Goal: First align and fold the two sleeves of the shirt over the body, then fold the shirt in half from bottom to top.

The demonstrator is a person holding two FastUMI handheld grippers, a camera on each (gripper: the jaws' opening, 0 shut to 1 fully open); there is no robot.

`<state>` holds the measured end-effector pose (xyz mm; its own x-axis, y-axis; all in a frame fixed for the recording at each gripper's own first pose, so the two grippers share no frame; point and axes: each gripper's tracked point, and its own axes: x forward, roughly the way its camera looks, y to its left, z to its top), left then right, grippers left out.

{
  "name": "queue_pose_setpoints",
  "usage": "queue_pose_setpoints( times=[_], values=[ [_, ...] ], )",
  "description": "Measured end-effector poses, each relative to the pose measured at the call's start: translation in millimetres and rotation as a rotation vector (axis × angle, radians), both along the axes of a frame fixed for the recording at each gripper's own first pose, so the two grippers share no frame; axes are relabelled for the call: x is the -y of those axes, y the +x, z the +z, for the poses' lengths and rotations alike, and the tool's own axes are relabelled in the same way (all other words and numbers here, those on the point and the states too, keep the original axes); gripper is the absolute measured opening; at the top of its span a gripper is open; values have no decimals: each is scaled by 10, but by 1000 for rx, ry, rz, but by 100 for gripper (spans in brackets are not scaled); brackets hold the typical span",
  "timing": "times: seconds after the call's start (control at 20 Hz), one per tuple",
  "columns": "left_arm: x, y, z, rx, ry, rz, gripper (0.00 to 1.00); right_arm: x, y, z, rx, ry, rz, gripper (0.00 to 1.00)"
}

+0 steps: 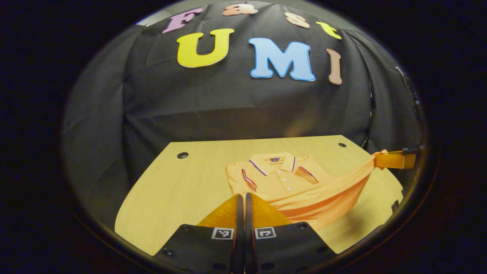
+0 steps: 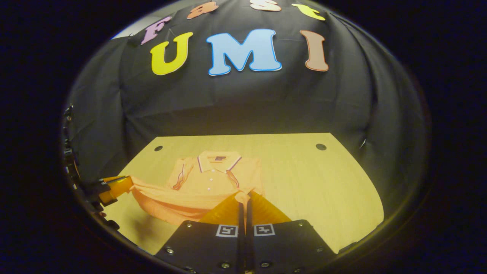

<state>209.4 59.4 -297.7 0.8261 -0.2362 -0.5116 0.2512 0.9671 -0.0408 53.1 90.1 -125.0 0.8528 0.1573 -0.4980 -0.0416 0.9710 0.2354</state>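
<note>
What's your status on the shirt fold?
Both grippers, left and right, shut on shirt hem, lifted. Sleeves folded in. Table ahead unobstructed.

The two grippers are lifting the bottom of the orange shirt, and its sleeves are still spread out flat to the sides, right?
Not quite. The sleeves are already folded in over the body of the shirt, as the right gripper view shows. The rest holds: the left gripper and right gripper are each closed on the bottom hem, which hangs lifted off the table.

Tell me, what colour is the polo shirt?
The polo shirt is orange with dark stripes edging its collar and sleeves, clearest in the left gripper view.
</note>
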Motion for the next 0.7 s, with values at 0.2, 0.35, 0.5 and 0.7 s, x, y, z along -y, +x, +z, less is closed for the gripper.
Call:
queue_pose_setpoints(
  times=[0.2, 0.35, 0.5, 0.7],
  values=[
    [96, 409, 31, 22, -3, -14, 6, -53, 366, 50, 10, -14, -11, 1],
    [148, 746, 76, 35, -11, -23, 6, -80, 638, 89, 17, -41, -16, 1],
    [214, 1016, 66, 40, -19, -42, 6, -113, 916, 74, 14, -69, -22, 1],
    [270, 1338, -70, 27, -15, -67, 6, -86, 1266, 24, 4, -94, -45, 1]
  ],
)
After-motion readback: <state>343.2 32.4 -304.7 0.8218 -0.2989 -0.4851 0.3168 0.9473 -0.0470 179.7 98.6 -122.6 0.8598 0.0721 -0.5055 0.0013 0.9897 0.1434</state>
